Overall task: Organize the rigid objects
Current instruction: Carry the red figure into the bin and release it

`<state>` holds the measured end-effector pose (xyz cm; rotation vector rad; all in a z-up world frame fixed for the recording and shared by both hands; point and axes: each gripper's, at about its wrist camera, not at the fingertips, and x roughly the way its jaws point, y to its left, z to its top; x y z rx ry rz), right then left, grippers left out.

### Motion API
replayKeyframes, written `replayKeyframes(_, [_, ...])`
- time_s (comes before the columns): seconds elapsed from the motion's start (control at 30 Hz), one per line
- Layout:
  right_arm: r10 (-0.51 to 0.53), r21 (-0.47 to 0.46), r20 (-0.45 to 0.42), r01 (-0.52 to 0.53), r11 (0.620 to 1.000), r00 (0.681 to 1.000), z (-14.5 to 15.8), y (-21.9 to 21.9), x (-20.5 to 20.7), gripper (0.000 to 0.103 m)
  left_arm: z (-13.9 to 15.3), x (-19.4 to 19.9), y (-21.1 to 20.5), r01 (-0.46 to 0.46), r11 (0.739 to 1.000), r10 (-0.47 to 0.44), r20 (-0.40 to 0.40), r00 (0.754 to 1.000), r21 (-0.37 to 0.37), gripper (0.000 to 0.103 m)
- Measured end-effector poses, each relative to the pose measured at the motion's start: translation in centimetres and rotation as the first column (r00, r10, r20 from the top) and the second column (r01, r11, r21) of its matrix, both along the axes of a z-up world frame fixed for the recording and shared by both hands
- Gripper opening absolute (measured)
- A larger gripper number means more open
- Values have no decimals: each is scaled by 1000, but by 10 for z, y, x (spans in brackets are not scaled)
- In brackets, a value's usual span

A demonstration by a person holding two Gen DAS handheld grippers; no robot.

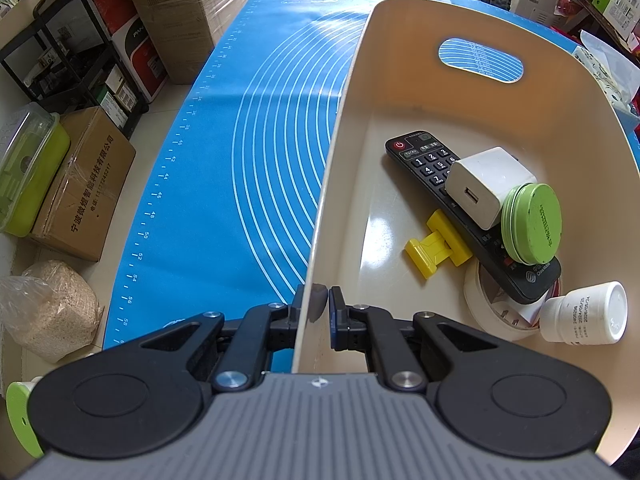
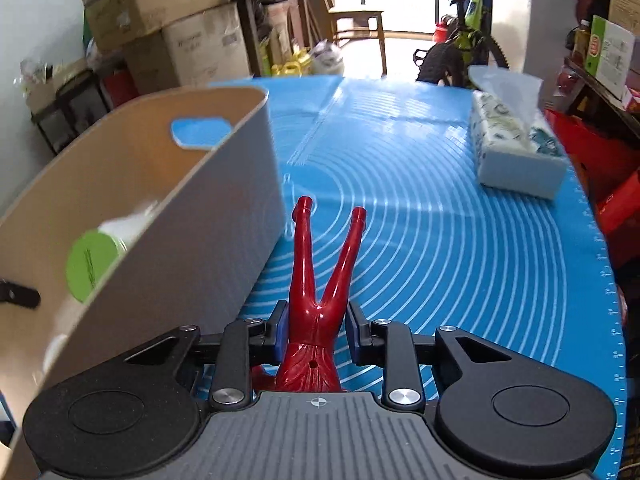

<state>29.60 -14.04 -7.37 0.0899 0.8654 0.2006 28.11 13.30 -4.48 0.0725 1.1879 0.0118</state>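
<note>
1. My left gripper is pinched tight on the near wall of the cream bin.
2. My right gripper clamps the red figurine, legs pointing away, above the blue mat just beside the bin.

One cream storage bin sits on one blue measuring mat covering the desk. Inside the bin: one black remote control, one white charger plug, one green tin, one yellow plastic piece, one roll of tape and one white pill bottle. Outside it: one red plastic figure and one tissue pack.
</note>
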Motion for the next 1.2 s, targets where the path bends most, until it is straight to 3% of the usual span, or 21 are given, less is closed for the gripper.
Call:
replayKeyframes(0.2, [-15,5,55,15,1000,998,25,-6,-6,37,0,0,0,0,1000,0,-1,1000,-1,11])
replayKeyframes(0.4, [-13,30,129,9,1000,992,71,-7,-11,37,0,0,0,-1,1000,1,0,1000,-2,11])
replayKeyframes(0.7, [63,71,191,-78,994,980,119,29,-1,37,0,0,0,0,1000,0,0,1000,-1,11])
replayKeyframes(0.93, [152,54,178,-164,985,972,112,78,8,37,0,0,0,0,1000,0,0,1000,-3,11])
replayKeyframes(1.2, [206,-26,38,-206,978,978,76,117,15,38,-2,-1,2,3,1000,-3,2,1000,-10,11])
